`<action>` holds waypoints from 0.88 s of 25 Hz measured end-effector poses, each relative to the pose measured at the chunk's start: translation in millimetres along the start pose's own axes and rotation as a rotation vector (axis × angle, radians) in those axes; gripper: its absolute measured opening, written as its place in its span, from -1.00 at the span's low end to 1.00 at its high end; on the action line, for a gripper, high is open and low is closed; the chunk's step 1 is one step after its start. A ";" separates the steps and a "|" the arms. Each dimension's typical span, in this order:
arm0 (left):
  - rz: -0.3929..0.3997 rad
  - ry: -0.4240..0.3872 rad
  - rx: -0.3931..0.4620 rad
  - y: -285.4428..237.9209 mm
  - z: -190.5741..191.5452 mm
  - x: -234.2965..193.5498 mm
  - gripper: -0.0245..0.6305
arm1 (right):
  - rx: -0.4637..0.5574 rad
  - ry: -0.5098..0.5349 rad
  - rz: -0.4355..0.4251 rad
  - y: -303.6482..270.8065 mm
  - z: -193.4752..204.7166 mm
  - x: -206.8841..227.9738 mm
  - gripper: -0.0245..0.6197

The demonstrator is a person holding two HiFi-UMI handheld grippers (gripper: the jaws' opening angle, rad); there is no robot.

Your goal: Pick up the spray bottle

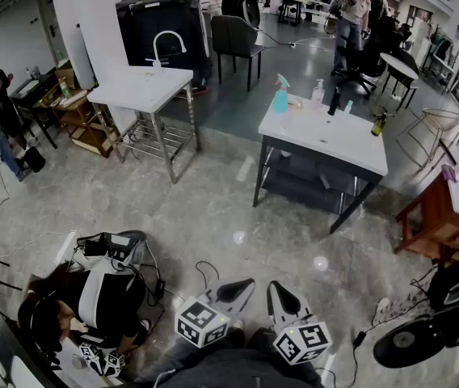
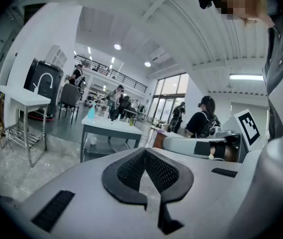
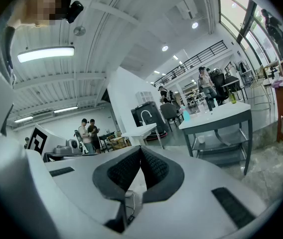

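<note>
While left gripper (image 1: 248, 282), right gripper (image 1: 272, 284) press fingers together — spray bottle (image 1: 280, 95) on white table (image 1: 336, 142)

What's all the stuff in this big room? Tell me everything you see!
spray bottle: 1, teal, back left corner of the table with dark legs
table with dark legs: 1, white top, middle of the floor
pump bottle: 1, clear, right of the spray bottle
dark bottle: 1, black, same table
green bottle: 1, same table's right end
sink table: 1, white, curved tap, farther left
chair: 1, black, behind the tables
wooden table: 1, reddish-brown, right side
seated person: 1, lower left
left gripper: 1, grey, bottom middle, jaws shut, empty
right gripper: 1, grey, beside it, jaws shut, empty
</note>
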State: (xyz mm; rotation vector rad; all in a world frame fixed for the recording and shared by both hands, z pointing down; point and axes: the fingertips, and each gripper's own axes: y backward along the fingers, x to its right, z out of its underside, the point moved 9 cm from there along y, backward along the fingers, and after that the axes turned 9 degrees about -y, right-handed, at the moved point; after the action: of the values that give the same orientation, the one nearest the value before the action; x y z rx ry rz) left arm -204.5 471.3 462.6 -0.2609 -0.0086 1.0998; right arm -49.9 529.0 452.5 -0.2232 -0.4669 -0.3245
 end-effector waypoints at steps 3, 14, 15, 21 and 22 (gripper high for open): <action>-0.007 -0.003 0.007 -0.1 -1.4 -5.0 -0.92 | 0.008 0.006 0.003 -2.5 -0.3 -1.6 -0.89; 0.012 0.020 0.012 9.7 -0.2 -13.8 -0.92 | 0.027 -0.033 0.001 -10.1 3.4 -11.8 -0.89; 0.015 0.024 0.011 11.3 1.3 -13.7 -0.92 | 0.031 -0.042 0.003 -9.3 4.7 -12.5 -0.89; 0.025 0.031 -0.008 12.2 10.7 -10.7 -0.92 | 0.034 -0.064 -0.007 -6.8 9.9 -10.7 -0.89; 0.022 0.037 -0.007 12.1 11.3 -11.6 -0.92 | 0.032 -0.066 -0.007 -8.4 10.0 -9.6 -0.89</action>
State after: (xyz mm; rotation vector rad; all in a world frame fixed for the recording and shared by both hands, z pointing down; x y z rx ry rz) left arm -222.0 468.6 472.4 -0.2878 0.0234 1.1171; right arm -65.0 526.6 457.8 -0.2019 -0.5374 -0.3169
